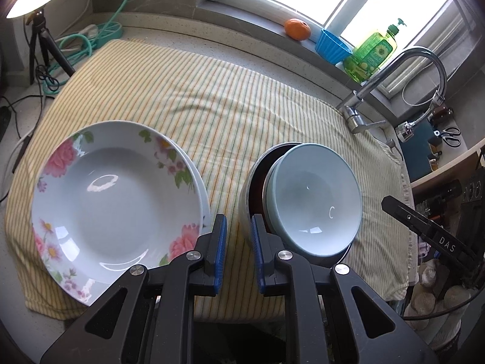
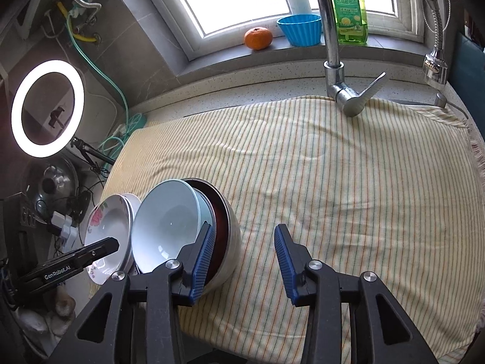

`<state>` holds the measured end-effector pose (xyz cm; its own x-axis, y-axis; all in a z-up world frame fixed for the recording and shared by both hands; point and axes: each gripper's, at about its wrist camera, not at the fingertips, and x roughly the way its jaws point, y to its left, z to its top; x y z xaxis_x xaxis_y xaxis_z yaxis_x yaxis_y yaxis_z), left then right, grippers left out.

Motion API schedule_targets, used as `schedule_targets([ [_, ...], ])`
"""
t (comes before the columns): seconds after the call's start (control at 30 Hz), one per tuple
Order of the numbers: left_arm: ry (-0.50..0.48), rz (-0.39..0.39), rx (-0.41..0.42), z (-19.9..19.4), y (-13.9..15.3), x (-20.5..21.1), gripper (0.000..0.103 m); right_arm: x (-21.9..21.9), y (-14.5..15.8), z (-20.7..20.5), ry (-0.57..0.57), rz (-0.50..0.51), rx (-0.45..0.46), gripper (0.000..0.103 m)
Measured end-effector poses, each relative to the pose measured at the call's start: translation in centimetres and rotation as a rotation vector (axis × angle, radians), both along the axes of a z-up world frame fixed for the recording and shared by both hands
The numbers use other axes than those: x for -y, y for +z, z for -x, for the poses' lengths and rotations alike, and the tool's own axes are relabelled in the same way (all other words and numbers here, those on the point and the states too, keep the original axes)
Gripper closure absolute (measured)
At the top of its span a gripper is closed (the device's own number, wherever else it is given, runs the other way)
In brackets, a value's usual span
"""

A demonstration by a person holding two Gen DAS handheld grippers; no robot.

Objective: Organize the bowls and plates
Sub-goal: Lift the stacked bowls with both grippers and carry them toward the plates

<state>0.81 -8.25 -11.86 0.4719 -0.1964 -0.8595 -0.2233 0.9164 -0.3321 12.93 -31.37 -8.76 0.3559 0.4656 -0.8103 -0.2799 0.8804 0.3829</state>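
Observation:
A floral plate (image 1: pixel 116 195) lies on top of another plate on the striped cloth (image 1: pixel 230 97), at the left. Right of it stands a stack of nested bowls, a pale blue bowl (image 1: pixel 316 198) tilted on top of a dark red one inside a light outer bowl (image 1: pixel 245 209). My left gripper (image 1: pixel 238 230) is open and empty, hovering between the plates and the bowls. In the right wrist view the bowl stack (image 2: pixel 169 227) and plates (image 2: pixel 109 233) sit at the left. My right gripper (image 2: pixel 242 239) is open and empty, just right of the bowls.
A chrome faucet (image 2: pixel 333 60) stands at the cloth's far edge. On the windowsill are an orange (image 2: pixel 258 38), a blue cup (image 2: pixel 300 28) and a green soap bottle (image 2: pixel 348 6). A ring light (image 2: pixel 47 112), hoses and cables are at the left.

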Motion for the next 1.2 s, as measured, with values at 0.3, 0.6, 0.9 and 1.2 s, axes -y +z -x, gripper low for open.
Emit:
schedule_targets([
  [0.3, 0.009, -0.007, -0.021, -0.9, -1.0, 0.3, 0.089, -0.7, -1.4, -0.1, 0.020, -0.011, -0.028, 0.074],
  [0.6, 0.003, -0.025, -0.026, -1.5, -1.3, 0.8, 0.089, -1.3, -2.2, -0.2, 0.032, -0.003, -0.042, 0.081],
  [0.9, -0.005, -0.038, -0.033, -1.9, -1.5, 1.1, 0.092, -1.7, -2.9, -0.4, 0.038, -0.003, -0.061, 0.084],
  [1.2, -0.017, -0.044, -0.048, -2.5, -2.0, 1.3, 0.092, -2.2, -3.5, -0.5, 0.044, 0.007, -0.076, 0.086],
])
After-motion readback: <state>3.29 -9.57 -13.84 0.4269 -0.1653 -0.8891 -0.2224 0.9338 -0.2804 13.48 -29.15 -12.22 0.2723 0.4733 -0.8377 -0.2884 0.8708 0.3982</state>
